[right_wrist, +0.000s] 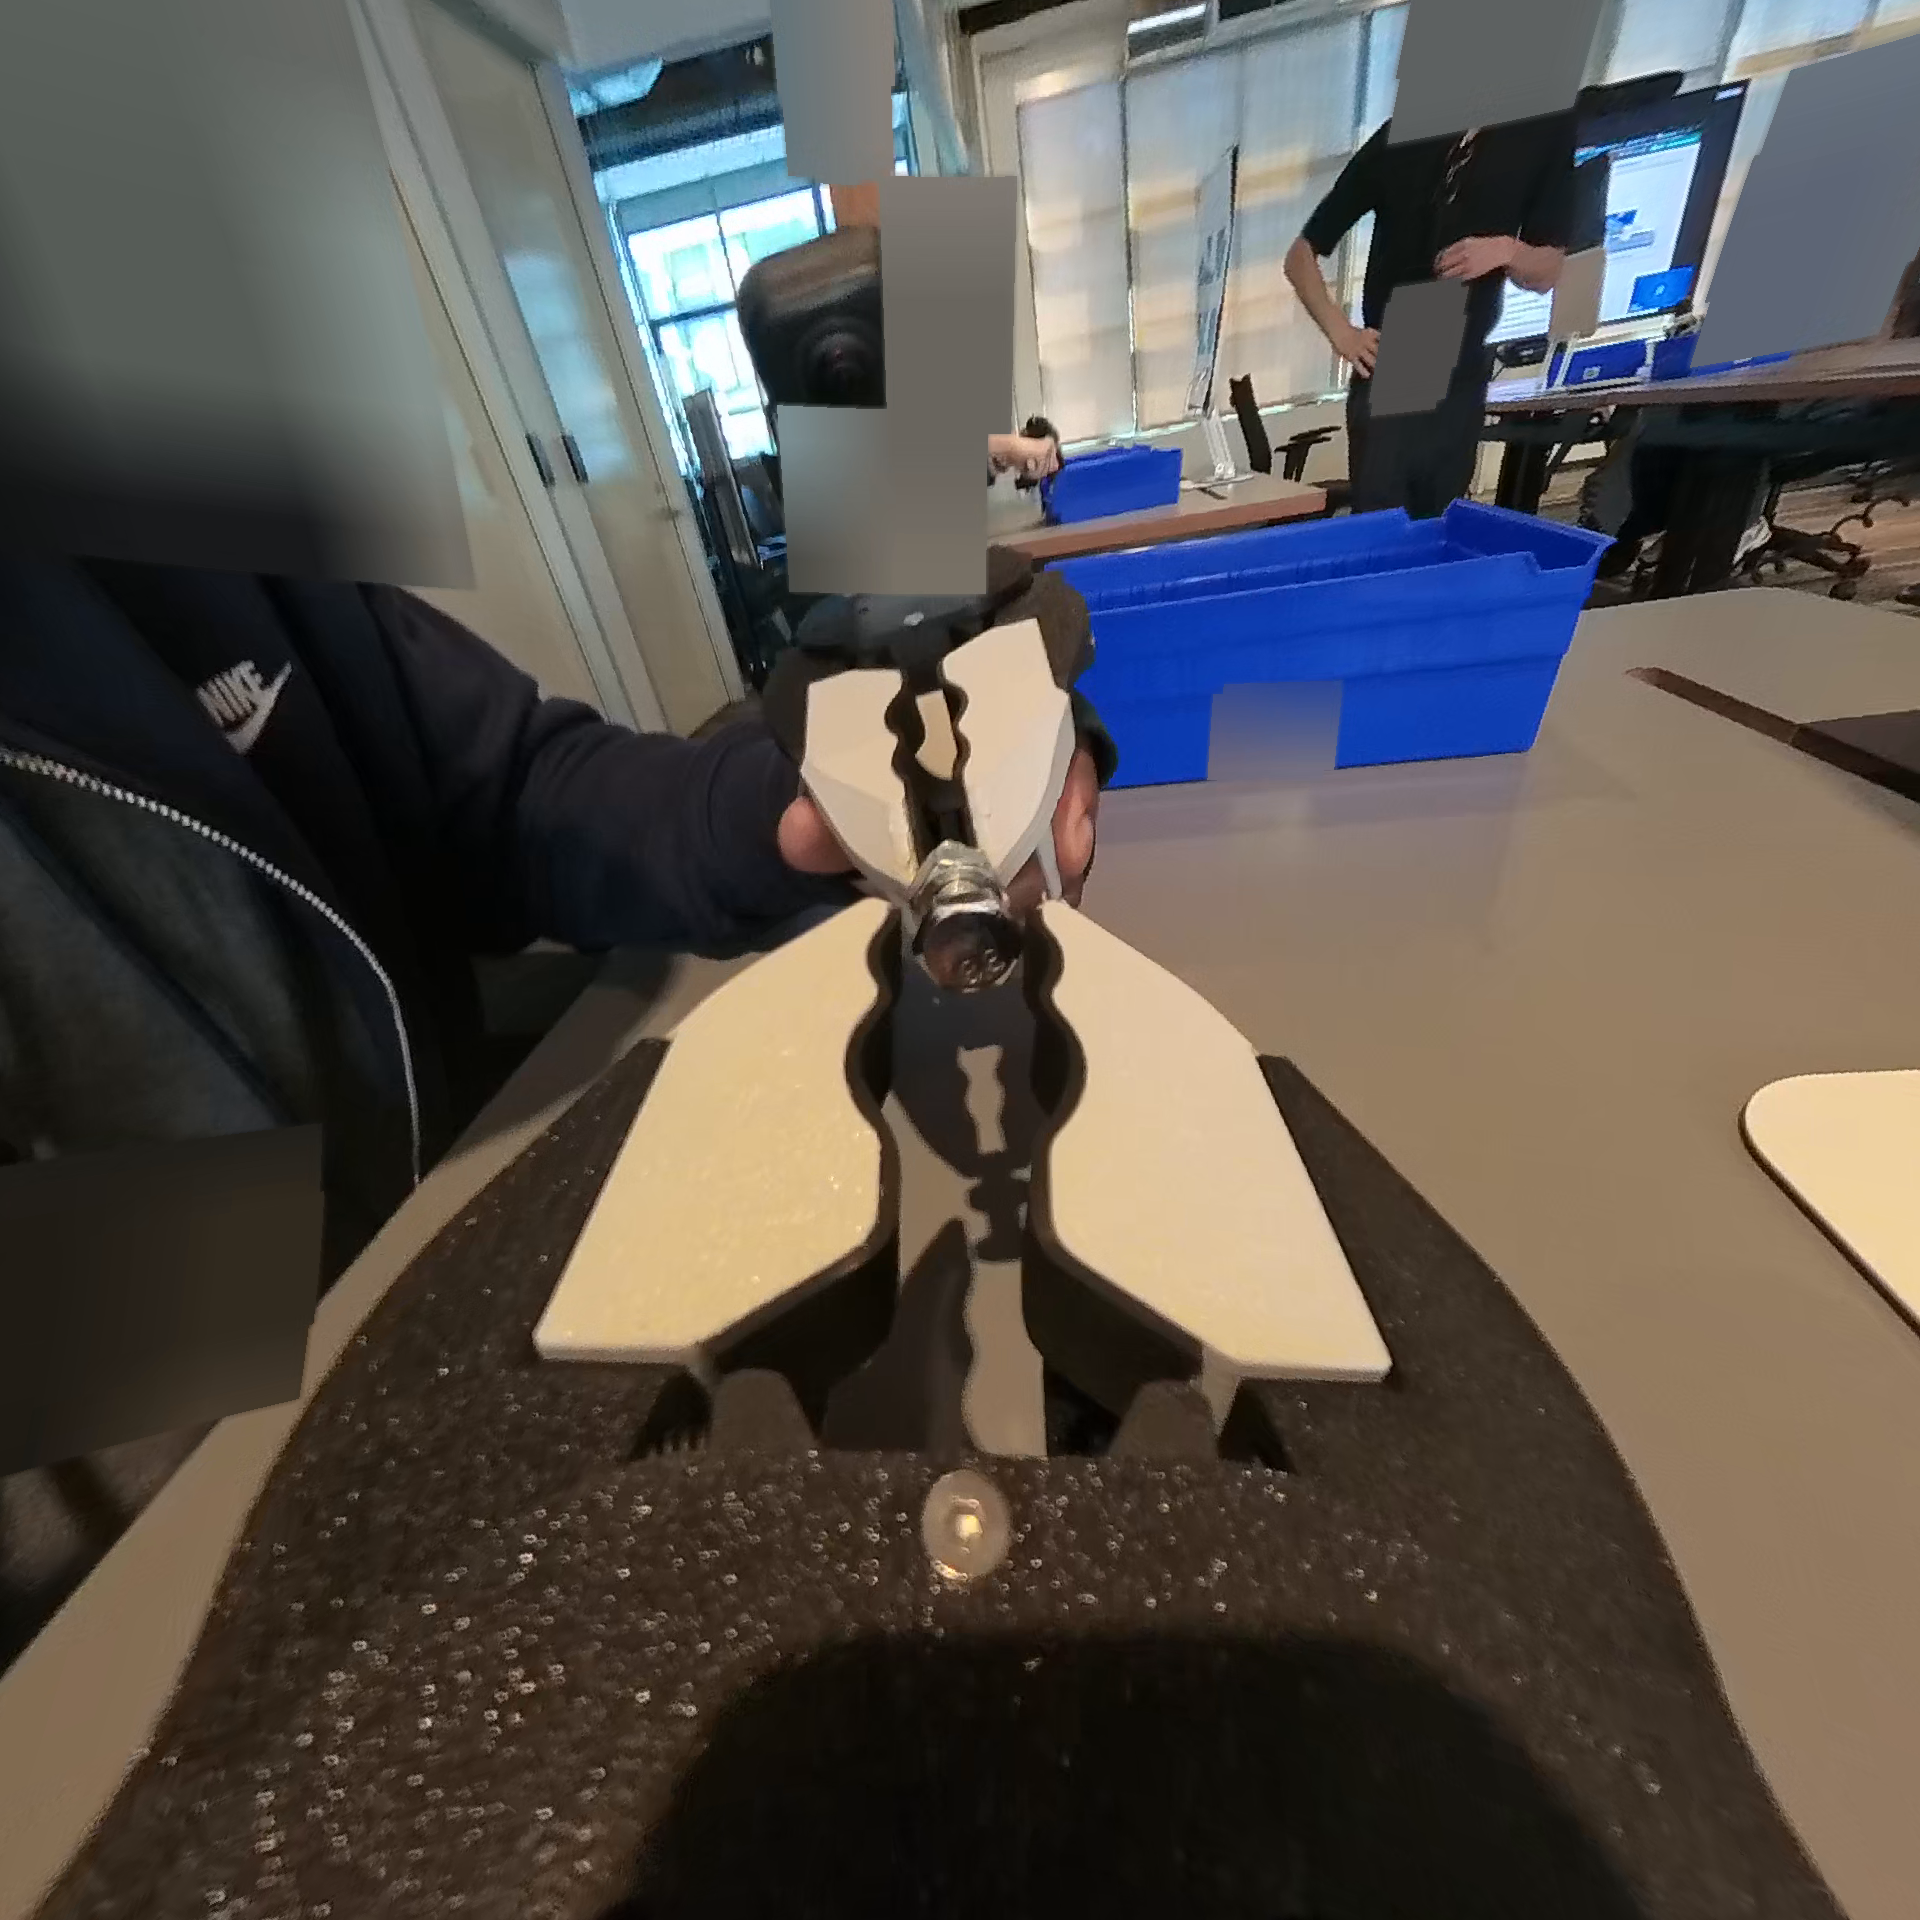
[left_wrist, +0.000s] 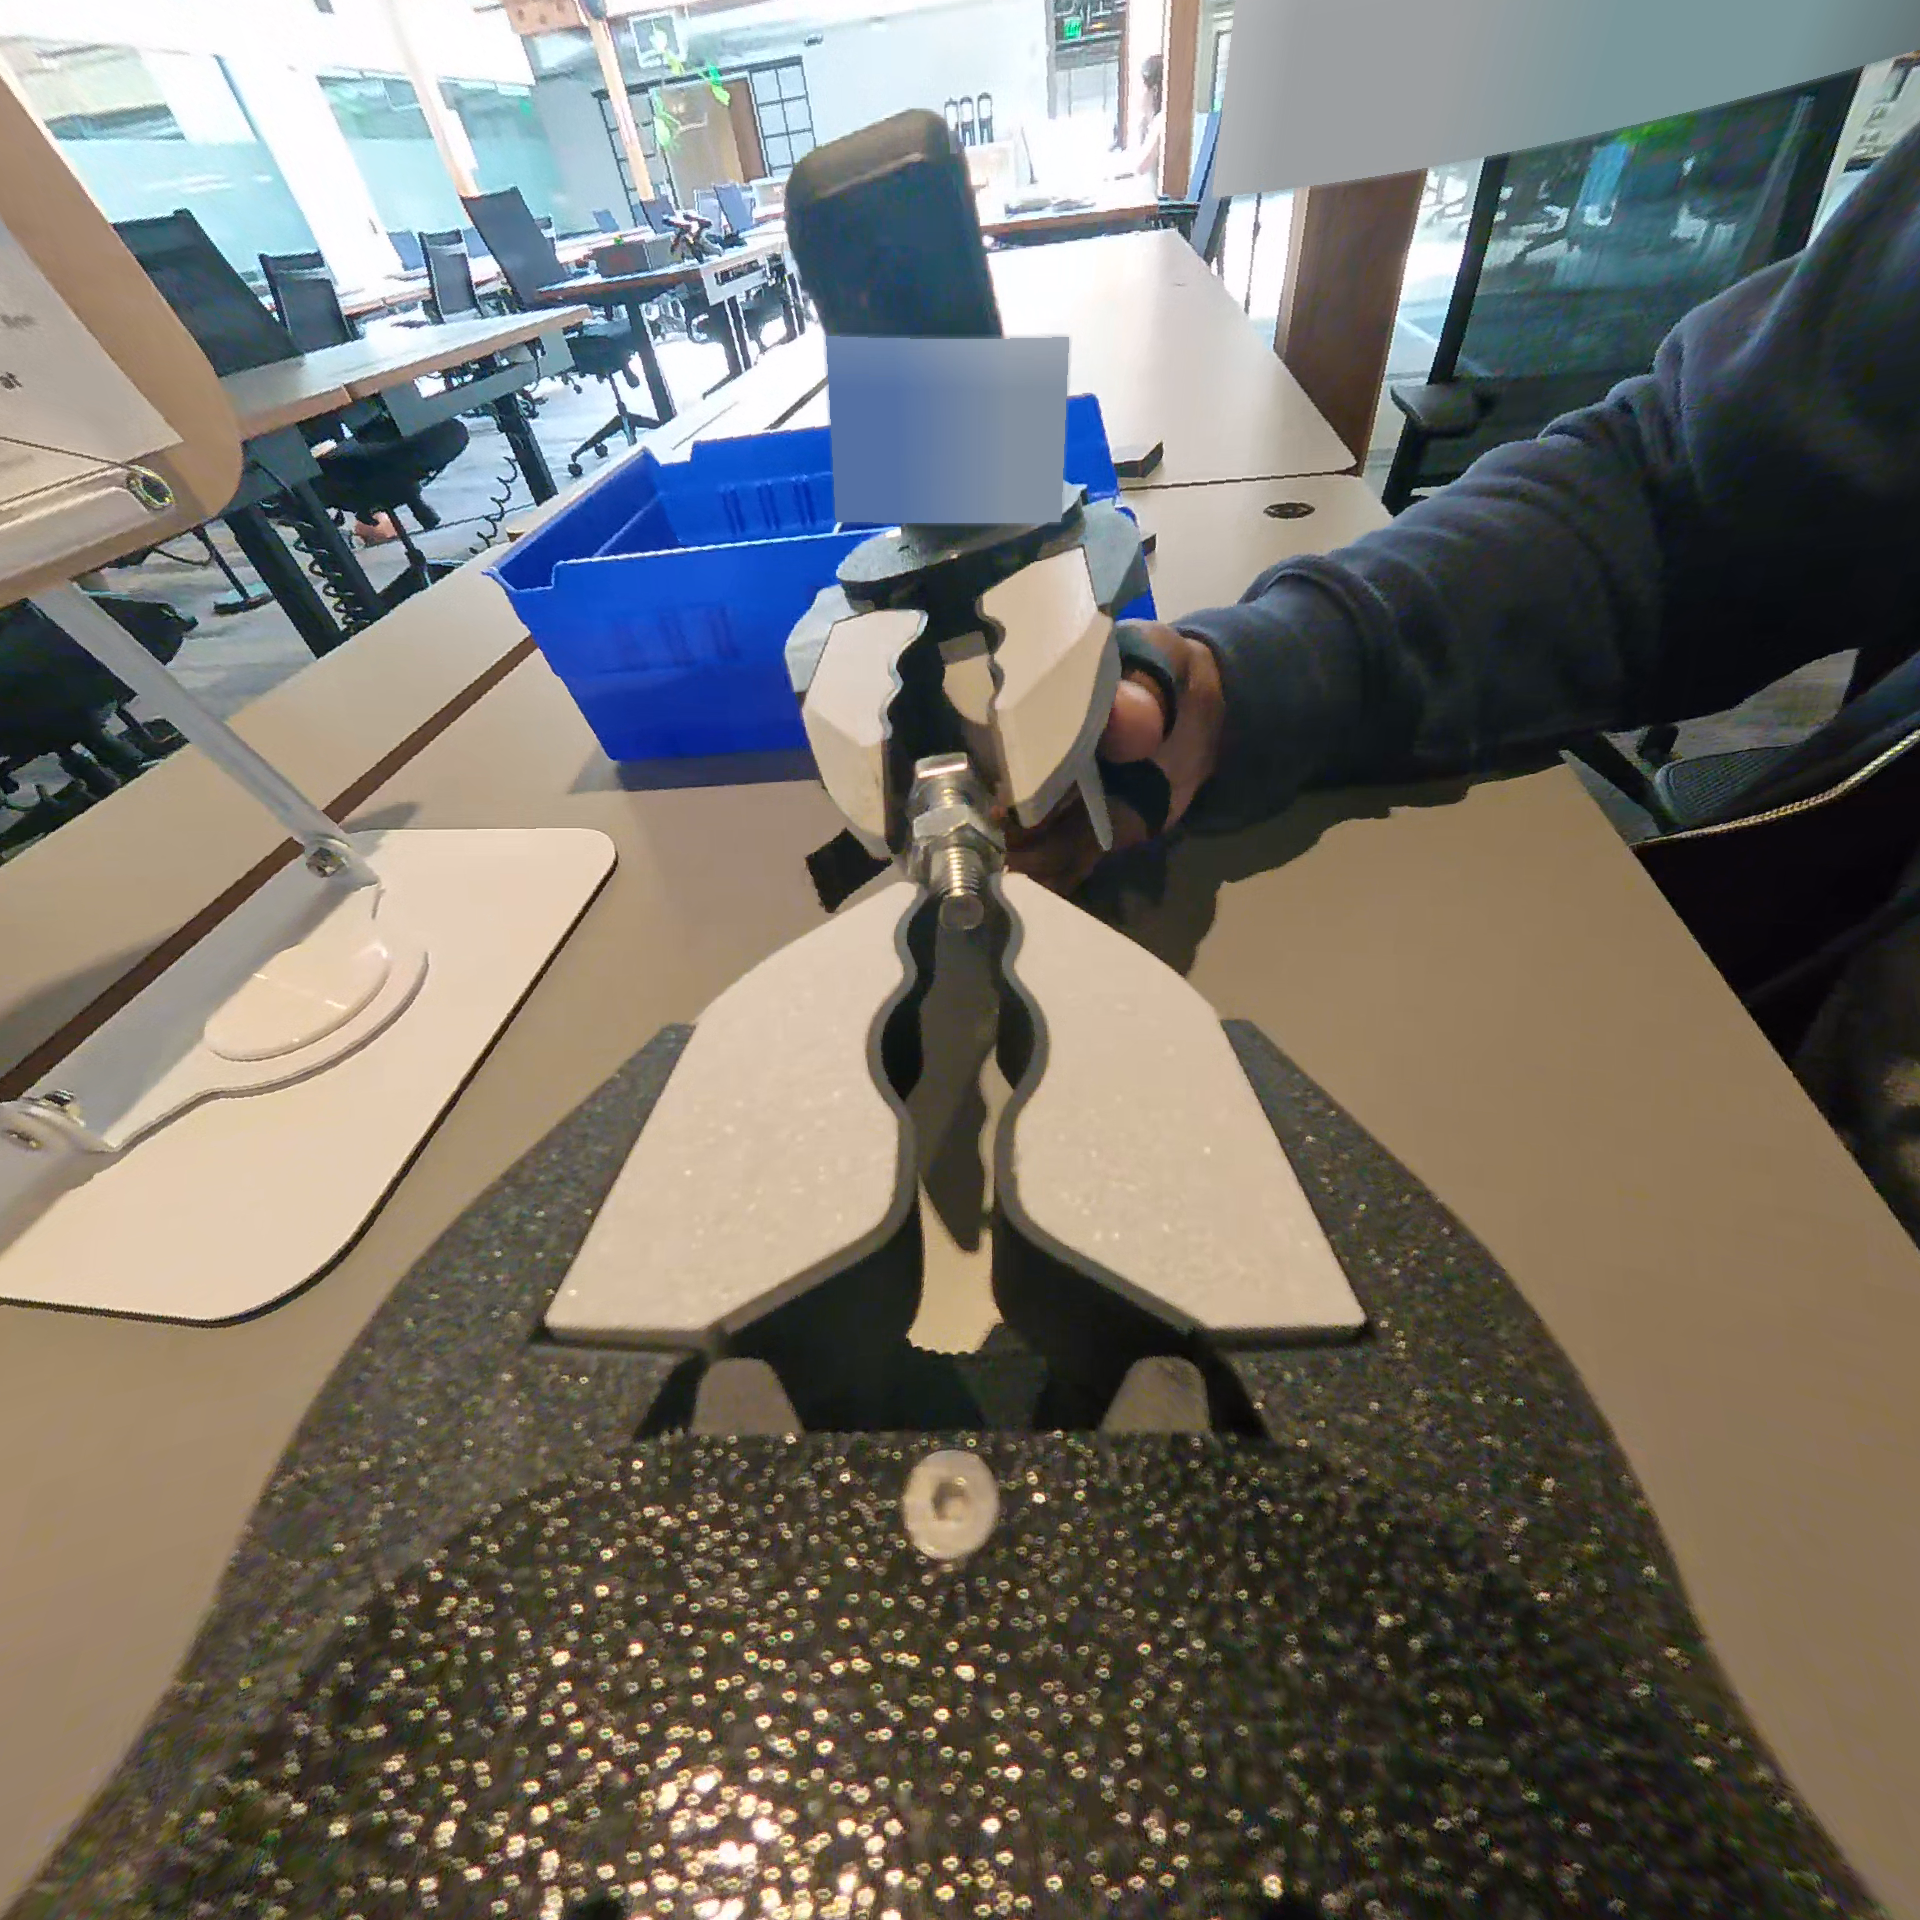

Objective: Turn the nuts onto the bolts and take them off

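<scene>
A steel bolt [left_wrist: 961,883] is held level in the air between my two grippers, with a hex nut [left_wrist: 951,828] threaded on it. My left gripper [left_wrist: 958,902] is shut on the bolt's threaded end, just short of the nut. My right gripper [right_wrist: 968,940] is shut on the bolt's head [right_wrist: 974,961], which faces its camera. The nut [right_wrist: 951,876] sits just beyond the head. Each view shows the other gripper's white fingers [left_wrist: 1049,675] [right_wrist: 1013,717] opposite, held by a hand.
A blue plastic bin [left_wrist: 675,644] [right_wrist: 1351,623] stands on the grey table [left_wrist: 1455,1039] behind the grippers. A white monitor stand base [left_wrist: 260,1039] [right_wrist: 1849,1174] lies to one side. A dark sleeve [left_wrist: 1507,623] [right_wrist: 520,790] reaches in. A person [right_wrist: 1434,312] stands far back. My two grippers' fingertips are within a few centimetres of each other.
</scene>
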